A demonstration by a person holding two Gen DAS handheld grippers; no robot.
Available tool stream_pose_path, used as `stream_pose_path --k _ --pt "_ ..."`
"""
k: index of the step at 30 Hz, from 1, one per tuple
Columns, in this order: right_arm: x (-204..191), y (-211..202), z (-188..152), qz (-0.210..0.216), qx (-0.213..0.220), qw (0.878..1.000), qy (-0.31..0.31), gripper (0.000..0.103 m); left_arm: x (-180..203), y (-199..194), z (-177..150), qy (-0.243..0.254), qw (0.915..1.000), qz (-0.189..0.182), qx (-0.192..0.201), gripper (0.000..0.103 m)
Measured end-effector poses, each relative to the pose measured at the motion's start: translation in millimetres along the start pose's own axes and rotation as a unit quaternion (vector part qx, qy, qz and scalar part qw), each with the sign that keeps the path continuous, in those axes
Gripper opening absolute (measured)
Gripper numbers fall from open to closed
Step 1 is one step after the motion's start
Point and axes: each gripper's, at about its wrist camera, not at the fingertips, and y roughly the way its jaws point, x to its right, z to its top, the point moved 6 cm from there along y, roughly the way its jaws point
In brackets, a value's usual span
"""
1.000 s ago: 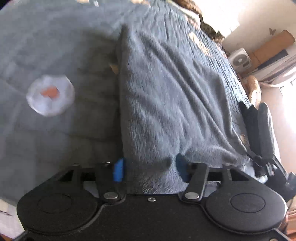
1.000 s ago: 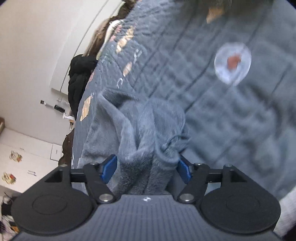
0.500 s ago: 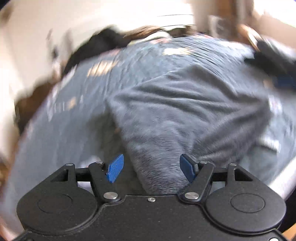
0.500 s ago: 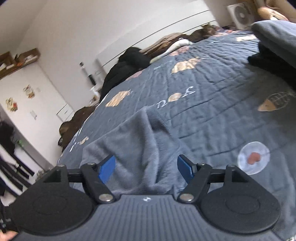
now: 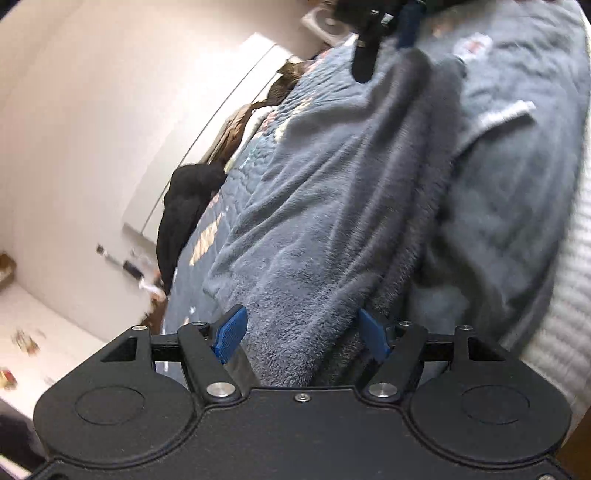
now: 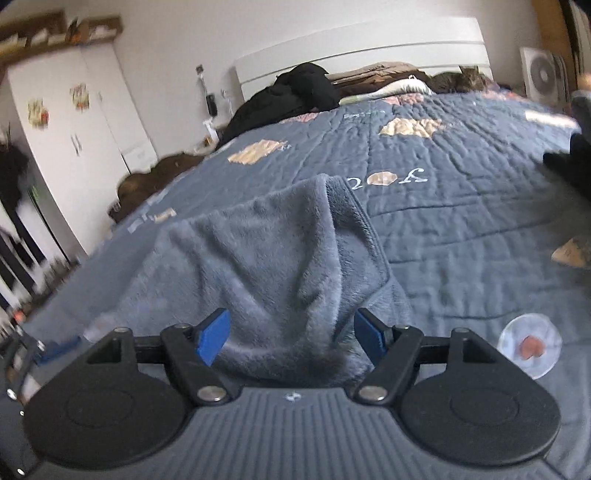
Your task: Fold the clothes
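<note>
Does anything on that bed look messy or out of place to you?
Mostly the grey fleece garment: it lies bunched and creased on the quilt, not flat. A black heap of clothes slumps against the headboard. Nothing looks spilled or damaged.

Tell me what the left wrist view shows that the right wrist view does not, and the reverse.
Left wrist only: the right gripper at the top edge, over the far end of the fleece garment, and a white ribbed sleeve.

Right wrist only: the white wardrobe, a fan, and a round patch on the quilt.

Both: the grey fleece between open blue pads, the quilt, the black clothing near the headboard.
</note>
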Motion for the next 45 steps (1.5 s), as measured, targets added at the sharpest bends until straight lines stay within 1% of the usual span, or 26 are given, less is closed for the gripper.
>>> stream_pose_path --k 4,7,8,9,11,14,16,18,19,20,23,26,28,31,34,35,38,40,41,43,44,45 --pt "-5 -1 -3 -0.011 -0.005 1.000 -0.023 0.073 -1 4 -2 0.003 0.9999 0.017 -0.002 0.067" --pt "-9 6 -6 -0.017 -0.020 0.999 -0.035 0.073 -1 8 -3 0.006 0.9996 0.028 -0.002 0.065" --pt "-10 8 -7 -0.021 -0.025 0.999 -0.038 0.070 0 8 -2 0.006 0.9996 0.028 -0.001 0.063" --pt "-11 10 -9 -0.026 -0.031 0.998 -0.040 0.070 0 9 -1 0.006 0.9996 0.027 0.000 0.062" --pt "-10 14 -10 -0.033 -0.037 0.998 -0.039 0.070 1 10 0 0.007 0.9997 0.025 0.001 0.062" --pt "-5 17 -9 -0.044 -0.034 0.998 -0.037 0.069 1 14 0 0.005 0.9997 0.023 -0.001 0.062" --pt "-4 16 -8 -0.036 -0.035 0.998 -0.033 0.059 0 16 0 0.002 0.9998 0.022 -0.003 0.062" --pt "-2 17 -7 -0.029 -0.043 0.998 -0.021 0.018 0 17 1 0.001 0.9998 0.022 -0.003 0.062" --pt "-1 19 -8 -0.025 -0.051 0.998 -0.011 0.011 -1 17 1 0.000 0.9998 0.021 -0.004 0.062" --pt "1 20 -9 -0.020 -0.062 0.998 0.004 0.009 -1 18 1 -0.003 0.9998 0.020 -0.004 0.062" --pt "11 18 -6 0.016 -0.080 0.994 0.068 0.007 -3 19 1 -0.010 0.9998 0.018 -0.007 0.062" --pt "23 3 5 0.060 -0.068 0.986 0.137 0.005 -4 20 1 -0.015 0.9997 0.017 -0.008 0.062" --pt "34 -5 13 0.068 -0.057 0.982 0.167 0.004 -6 21 1 -0.017 0.9997 0.017 -0.009 0.062" --pt "51 -14 19 0.062 -0.054 0.980 0.183 0.004 -7 22 2 -0.018 0.9996 0.017 -0.011 0.062" --pt "67 -19 18 0.040 -0.062 0.980 0.183 0.004 -8 22 0 -0.014 0.9996 0.020 -0.015 0.062" --pt "70 -21 16 0.046 -0.065 0.978 0.193 0.004 -8 22 -1 -0.013 0.9996 0.019 -0.016 0.062" --pt "70 -27 9 0.083 -0.075 0.970 0.216 0.005 -7 21 -1 -0.013 0.9995 0.021 -0.017 0.062" --pt "60 -26 6 0.085 -0.079 0.973 0.201 0.005 -6 17 2 -0.006 0.9995 0.029 -0.006 0.062" --pt "55 -23 5 0.085 -0.084 0.974 0.194 0.007 -7 14 4 -0.003 0.9994 0.034 0.002 0.062" --pt "46 -19 3 0.085 -0.095 0.976 0.179 0.007 -8 10 8 0.003 0.9990 0.043 0.015 0.049" --pt "43 -17 2 0.086 -0.097 0.976 0.173 0.007 -8 11 8 0.004 0.9991 0.042 0.010 0.031" --pt "41 -16 2 0.088 -0.096 0.977 0.170 0.007 -7 14 6 0.007 0.9992 0.039 0.001 0.019"
